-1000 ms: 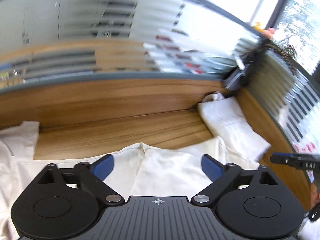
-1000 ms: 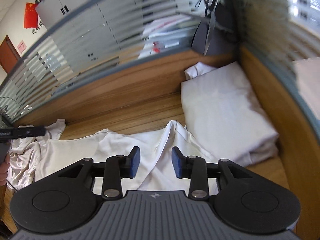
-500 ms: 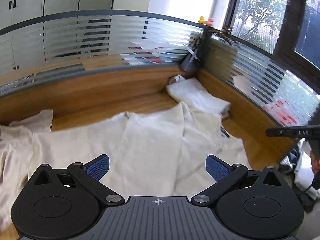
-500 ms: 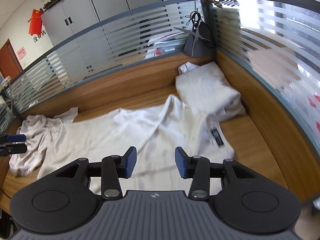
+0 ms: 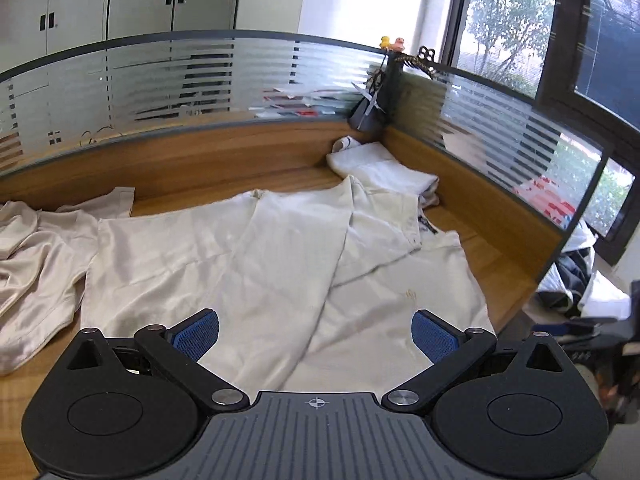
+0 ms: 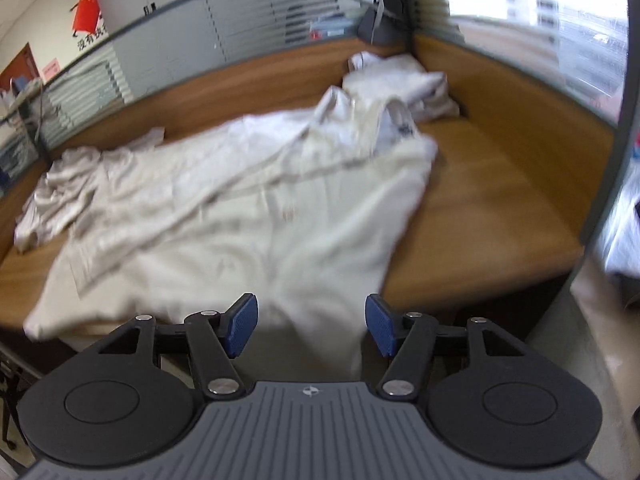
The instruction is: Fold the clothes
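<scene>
A cream shirt [image 5: 280, 264] lies limp, thin and likely slippery on the desk [image 5: 500, 276]; best pinched at its near hem, with the left gripper [image 5: 316, 334] spread wide and empty and the right gripper [image 6: 306, 324] opening, nothing clamped.

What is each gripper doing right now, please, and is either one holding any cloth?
Left gripper: open, holding nothing, above the cream shirt.
Right gripper: jaws opening, nothing gripped.

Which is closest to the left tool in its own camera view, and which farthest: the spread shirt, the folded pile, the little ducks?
1. Spread shirt, right under the left tool.
2. Folded pile, in the far right corner.
3. Little ducks, atop the divider behind it.
</scene>
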Available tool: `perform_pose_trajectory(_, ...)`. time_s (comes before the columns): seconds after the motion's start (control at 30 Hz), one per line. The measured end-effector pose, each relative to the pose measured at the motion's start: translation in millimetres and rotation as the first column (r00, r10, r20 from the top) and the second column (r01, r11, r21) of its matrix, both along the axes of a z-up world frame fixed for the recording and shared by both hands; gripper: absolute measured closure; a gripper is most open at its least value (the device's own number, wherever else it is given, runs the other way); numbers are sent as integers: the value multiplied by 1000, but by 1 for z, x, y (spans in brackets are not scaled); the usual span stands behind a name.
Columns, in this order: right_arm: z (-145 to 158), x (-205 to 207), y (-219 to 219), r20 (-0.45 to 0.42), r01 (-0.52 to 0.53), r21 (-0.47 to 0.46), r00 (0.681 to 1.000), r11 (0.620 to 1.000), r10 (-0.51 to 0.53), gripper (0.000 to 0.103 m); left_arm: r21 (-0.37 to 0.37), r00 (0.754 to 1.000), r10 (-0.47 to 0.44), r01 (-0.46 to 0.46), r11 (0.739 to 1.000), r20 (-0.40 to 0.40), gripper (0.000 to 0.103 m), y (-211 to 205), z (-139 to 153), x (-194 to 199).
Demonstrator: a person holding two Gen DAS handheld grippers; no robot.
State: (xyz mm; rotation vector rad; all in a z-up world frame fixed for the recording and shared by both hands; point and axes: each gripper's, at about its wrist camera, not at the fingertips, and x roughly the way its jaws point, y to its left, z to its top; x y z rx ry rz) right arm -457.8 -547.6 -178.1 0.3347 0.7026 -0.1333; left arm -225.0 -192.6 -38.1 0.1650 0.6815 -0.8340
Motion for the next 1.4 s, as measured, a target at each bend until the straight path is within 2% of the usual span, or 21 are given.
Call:
perform_pose_trajectory(0.17,-69,-3,3,-22,-22,-1,1000,1000,22,37,-7,1000,25,-25,1000,5,0,6,-3,-24)
perform_pose_trajectory(0.27,-101,0,1,34,-53,-3,998,999,53,37,14,999,42,-42,999,-25,0,5,-6,-33)
perform_pose_trajectory(0.4,-142,7,-3,89,-110,-32,990,993,113,37,53,996,15,-11,999,-89,0,1,-10,-40)
perform_pose_trajectory(0.53,-179,20,-11,117,-213,-36,969,976,216,37,101,995,34,-25,995,-92,0,-3,-15,-50)
perform_pose_trajectory(0.7,-209,40,-21,140,-335,-26,932,942,335,37,128,995,35,-23,992,-96,0,-11,-17,-60)
perform_pose_trajectory(0.77,-221,47,-24,141,-379,9,917,926,374,47,146,996,30,-16,989,-89,0,-17,-18,-63)
perform_pose_trajectory(0.8,-226,51,-24,128,-406,30,908,913,400,70,151,996,26,-14,988,-81,0,-19,-18,-65)
perform_pose_trajectory(0.83,-230,55,-23,101,-432,49,899,901,426,98,149,997,22,-12,989,-67,0,-21,-18,-68)
perform_pose_trajectory(0.87,-233,58,-21,68,-450,62,893,891,446,100,148,999,18,-10,989,-51,0,-23,-18,-71)
perform_pose_trajectory(0.97,-226,54,-19,66,-482,120,876,868,477,101,152,1000,9,-9,988,2,0,-28,-18,-78)
perform_pose_trajectory(1.03,-208,47,-18,98,-522,166,853,836,513,101,161,1000,-1,0,987,5,0,-32,-17,-80)
perform_pose_trajectory(1.27,-116,32,-29,287,-664,305,748,683,598,101,173,997,-19,6,985,69,0,-44,-24,-89)
perform_pose_trajectory(1.4,-68,44,-43,342,-716,373,698,590,630,101,203,994,-11,-11,979,107,0,-57,-36,-102)
